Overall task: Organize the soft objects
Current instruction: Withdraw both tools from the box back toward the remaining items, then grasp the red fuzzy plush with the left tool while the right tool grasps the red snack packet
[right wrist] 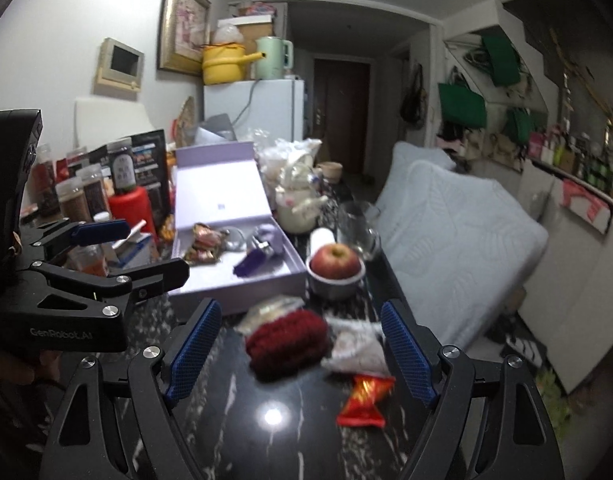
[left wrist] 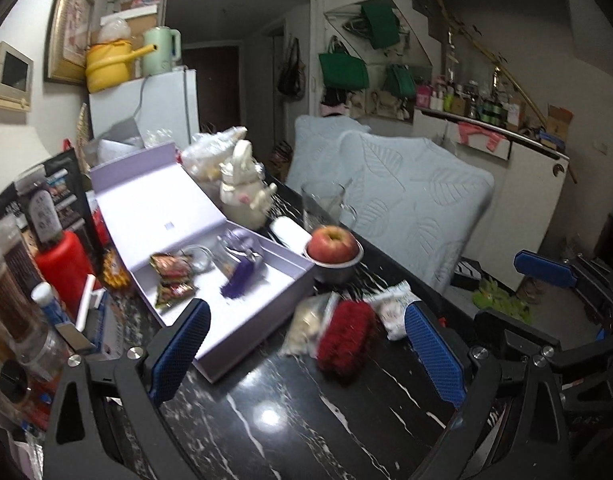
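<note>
The red knitted piece [right wrist: 287,340] lies on the black marble-veined table [right wrist: 266,432], just in front of the open lilac box [right wrist: 242,292] and near the metal bowl [right wrist: 334,286] that holds an apple [right wrist: 333,262]. It looks thick, ribbed and yielding, a stubby roll whose long axis runs roughly crosswise to the right gripper [right wrist: 300,354], tilting up toward the right. It rests against crinkled clear and white snack packets [right wrist: 358,348], and a shiny red wrapper [right wrist: 364,400] lies just beside these, closer to the camera.

In the right wrist view the roll sits between the two blue ribbed pads, a little left of centre and slightly ahead, with the jaws spread wide and holding nothing. The left gripper [left wrist: 306,354] also stands with its jaws apart and empty; in its own view the same knit [left wrist: 346,338] appears between its pads but farther ahead and blurred. The right gripper seems the nearer one, so a straight advance and closing across the roll's short side would likely suit.

Inside the box lie a purple tassel [right wrist: 252,262], foil sweets [right wrist: 204,242] and a small glass jar [left wrist: 196,258]. Beyond stand a cream teapot [right wrist: 300,206], a glass mug [right wrist: 358,228] and pale quilted cushions [right wrist: 458,216].
</note>
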`<state>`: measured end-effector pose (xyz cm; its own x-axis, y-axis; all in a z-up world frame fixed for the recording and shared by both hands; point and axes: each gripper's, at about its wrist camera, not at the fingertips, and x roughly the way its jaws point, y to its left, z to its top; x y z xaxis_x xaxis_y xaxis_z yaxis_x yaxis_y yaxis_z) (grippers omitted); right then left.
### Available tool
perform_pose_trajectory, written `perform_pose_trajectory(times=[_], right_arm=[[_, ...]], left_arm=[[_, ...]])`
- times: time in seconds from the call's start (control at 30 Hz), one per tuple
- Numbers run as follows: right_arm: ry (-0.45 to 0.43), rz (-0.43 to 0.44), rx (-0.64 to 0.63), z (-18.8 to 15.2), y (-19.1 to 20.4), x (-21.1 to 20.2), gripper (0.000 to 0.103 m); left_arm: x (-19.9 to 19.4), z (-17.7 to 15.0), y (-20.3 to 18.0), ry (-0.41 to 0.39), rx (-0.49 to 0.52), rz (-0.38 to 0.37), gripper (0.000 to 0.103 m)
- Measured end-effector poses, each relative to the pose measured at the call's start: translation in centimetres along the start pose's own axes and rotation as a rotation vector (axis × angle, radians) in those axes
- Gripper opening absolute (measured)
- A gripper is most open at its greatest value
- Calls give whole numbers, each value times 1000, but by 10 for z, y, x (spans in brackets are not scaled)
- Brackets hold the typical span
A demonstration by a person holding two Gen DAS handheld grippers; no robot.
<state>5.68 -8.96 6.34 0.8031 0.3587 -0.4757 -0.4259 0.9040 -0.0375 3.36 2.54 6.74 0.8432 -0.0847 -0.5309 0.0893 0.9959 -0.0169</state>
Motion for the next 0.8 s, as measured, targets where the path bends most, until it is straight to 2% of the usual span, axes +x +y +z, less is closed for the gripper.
perform_pose_trajectory(times=[0.23, 0.43, 0.8], right_arm=[[27, -22, 37, -29, -11, -1, 83], [64, -23, 75, -52, -20, 5, 83], [156, -32, 133, -92, -42, 39, 83]], left_arm=[[15, -19, -10, 50, -13, -83, 99], [33, -33, -21, 102, -6, -119, 99], [73, -58, -28, 198, -25, -128, 99]])
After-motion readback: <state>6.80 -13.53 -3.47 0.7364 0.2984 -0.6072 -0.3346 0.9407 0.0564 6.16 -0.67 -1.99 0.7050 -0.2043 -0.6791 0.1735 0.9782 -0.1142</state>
